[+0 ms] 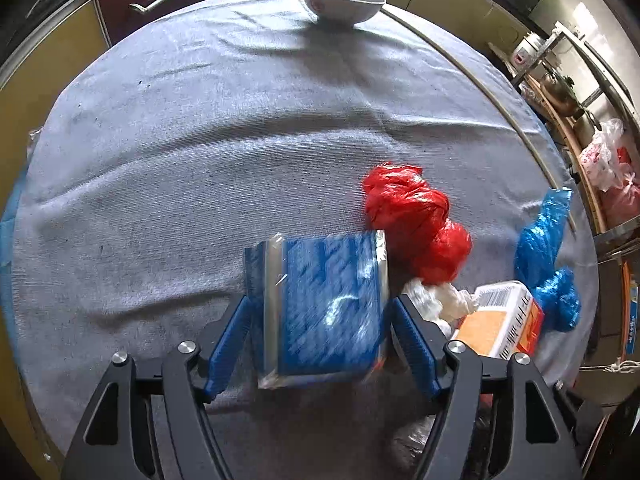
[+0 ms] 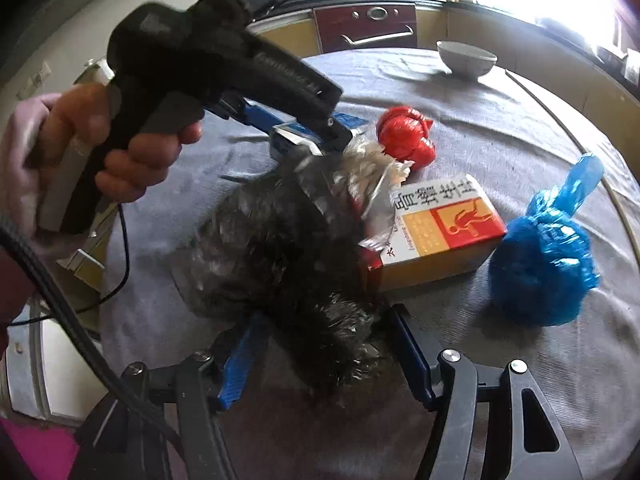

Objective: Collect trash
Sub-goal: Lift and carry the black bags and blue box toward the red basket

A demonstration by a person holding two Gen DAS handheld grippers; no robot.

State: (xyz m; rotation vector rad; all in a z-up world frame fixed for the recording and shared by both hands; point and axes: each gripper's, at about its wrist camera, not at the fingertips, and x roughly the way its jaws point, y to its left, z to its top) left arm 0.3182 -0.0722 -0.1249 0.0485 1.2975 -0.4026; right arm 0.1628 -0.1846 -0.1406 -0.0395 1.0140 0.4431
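My left gripper [image 1: 322, 312] is shut on a blue box wrapped in clear film [image 1: 324, 304], held over the grey tablecloth [image 1: 200, 160]. Right of it lie a red plastic bag [image 1: 416, 220], white crumpled paper [image 1: 440, 300], an orange and white carton [image 1: 500, 320] and a blue plastic bag [image 1: 548, 256]. My right gripper [image 2: 320, 344] holds a dark plastic bag [image 2: 288, 248] between its fingers. In the right wrist view the left gripper [image 2: 320, 136] hovers over the blue box [image 2: 288, 140], next to the carton [image 2: 432, 232], the red bag [image 2: 406, 138] and the blue bag [image 2: 544, 260].
A white bowl [image 1: 342, 0] stands at the far edge of the round table; it also shows in the right wrist view [image 2: 466, 58]. Kitchen cabinets and an oven [image 2: 366, 28] stand behind. Shelves with pots and bags [image 1: 600, 152] stand at the right.
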